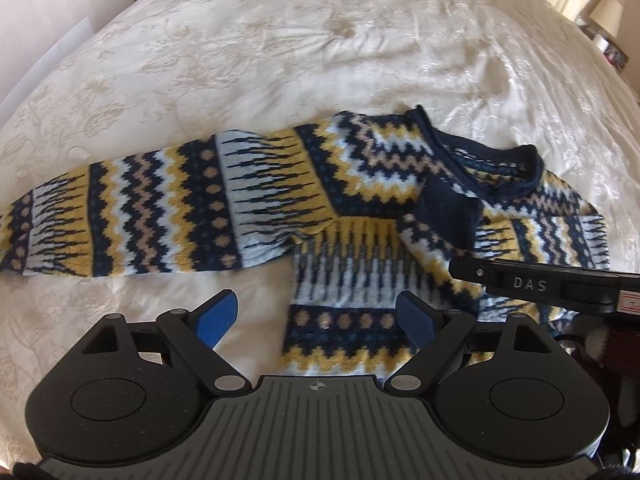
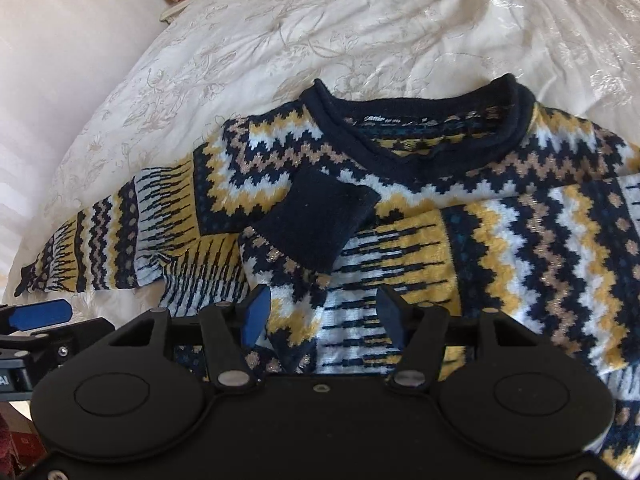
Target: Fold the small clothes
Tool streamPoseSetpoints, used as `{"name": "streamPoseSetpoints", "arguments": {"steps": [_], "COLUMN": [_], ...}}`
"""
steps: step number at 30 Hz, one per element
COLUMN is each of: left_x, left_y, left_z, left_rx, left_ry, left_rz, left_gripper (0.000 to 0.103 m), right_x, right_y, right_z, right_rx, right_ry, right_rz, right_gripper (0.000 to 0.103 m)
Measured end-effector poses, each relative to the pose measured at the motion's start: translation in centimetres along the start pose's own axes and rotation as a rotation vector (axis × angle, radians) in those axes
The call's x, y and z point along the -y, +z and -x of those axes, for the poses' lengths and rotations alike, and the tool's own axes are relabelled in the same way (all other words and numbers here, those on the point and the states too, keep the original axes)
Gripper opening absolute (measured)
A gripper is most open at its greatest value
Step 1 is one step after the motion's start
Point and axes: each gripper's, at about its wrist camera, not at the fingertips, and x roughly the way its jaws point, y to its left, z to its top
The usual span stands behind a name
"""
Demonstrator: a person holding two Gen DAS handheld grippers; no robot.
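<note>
Both grippers hang over a patterned sweater (image 2: 500,232) spread flat on the bed (image 1: 280,40). Left gripper (image 1: 316,318): jaws spread wide, nothing between them, above the sweater's lower body. Right gripper (image 2: 324,314): jaws parted, gripping nothing, above the folded-in sleeve. That sleeve's dark cuff (image 2: 320,216) lies on the chest below the collar (image 2: 420,120). Other sleeve (image 1: 140,216) stretches toward the bed's left edge.
</note>
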Motion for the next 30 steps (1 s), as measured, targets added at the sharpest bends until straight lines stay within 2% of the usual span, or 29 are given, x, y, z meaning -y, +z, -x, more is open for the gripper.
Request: {"name": "streamPoseSetpoints", "arguments": {"steps": [4,8,10,15,16,17,19,24,30], "left_x": [-2.2,-3.9,-4.2,-2.8,-2.3,-1.8,-0.7,1.9,2.6], "left_y": [-0.2,0.0,0.1,-0.2,-0.3,-0.6,-1.1,-2.3,-3.0], "left_z": [0.4,0.7,0.5,-0.6,-1.0,-1.4,-2.5,-4.7,-6.5], "left_rx": [-0.003,0.007,0.001,-0.002,-0.005,-0.011,-0.039,-0.084,-0.112], "left_ry": [0.042,0.063,0.058,0.005,-0.006,-0.017,-0.032,-0.109,-0.207], "left_rz": [0.043,0.096,0.104,0.074,0.064,0.049,0.014,-0.04,0.067], "left_gripper": [0.086,0.086,0.086,0.086,0.083,0.073,0.064,0.052,0.052], "right_x": [-2.5,-6.2,-7.2,-5.9,-5.3,-4.6,-3.2,0.4,3.0], "right_y": [-0.2,-1.5,-2.4,-4.3,-4.7,-5.1,-5.8,-7.3,-8.3], "right_z": [-1.3,-0.3,0.5,2.5,2.9,3.3,4.1,6.5,8.1], "right_rx": [-0.009,-0.001,0.004,0.008,0.008,0.006,0.001,0.006,0.008], "right_ry": [0.091,0.207,0.224,0.181,0.165,0.147,0.106,0.03,-0.013], "right_rz": [0.061,0.221,0.274,0.234,0.22,0.206,0.186,0.13,0.066], "right_gripper": [0.065,0.065,0.065,0.064,0.064,0.064,0.064,0.064,0.064]}}
